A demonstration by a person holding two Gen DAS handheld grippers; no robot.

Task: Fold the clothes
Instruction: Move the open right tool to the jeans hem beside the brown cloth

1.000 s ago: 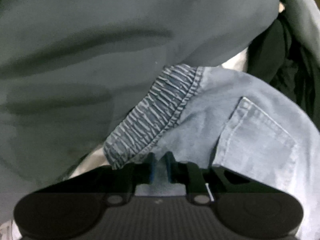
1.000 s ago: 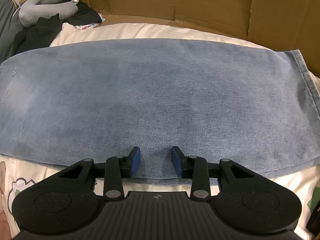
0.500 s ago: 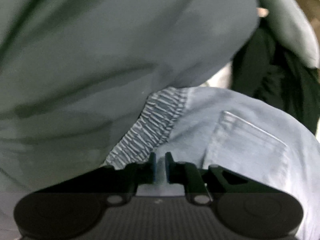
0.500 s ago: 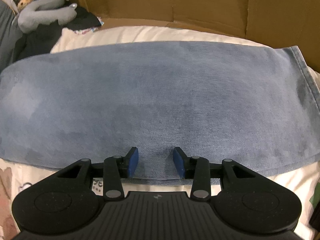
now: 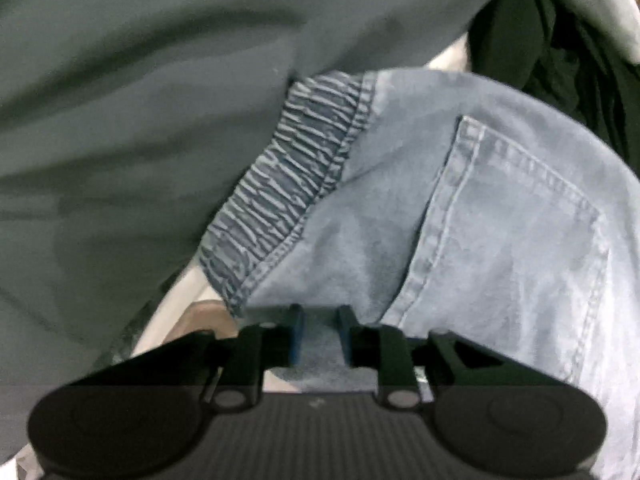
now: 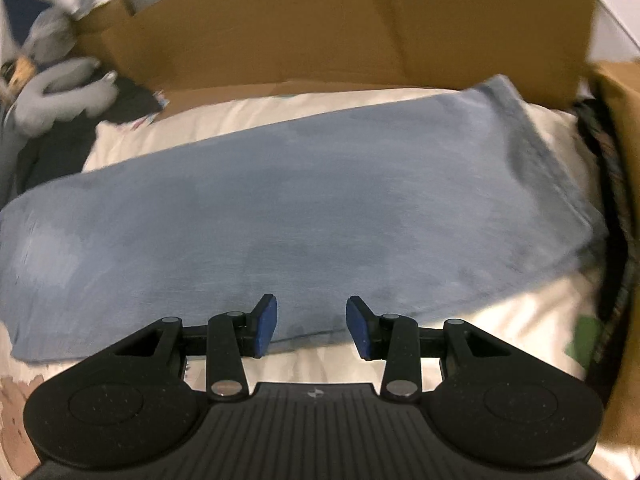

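Left gripper (image 5: 319, 334): jaws clamped on the near edge of the light-blue denim jeans (image 5: 460, 216), lower centre of frame beside the elasticated waistband (image 5: 288, 184), presumably to anchor that end. Right gripper (image 6: 312, 326): jaws apart, empty, over the jeans' near edge on the cream bedsheet (image 6: 508, 320).

From where I stand nothing can be read on the jeans (image 6: 304, 208), the cardboard (image 6: 340, 32) behind them, or the small, illegible mark on the black tool body (image 6: 316, 393).
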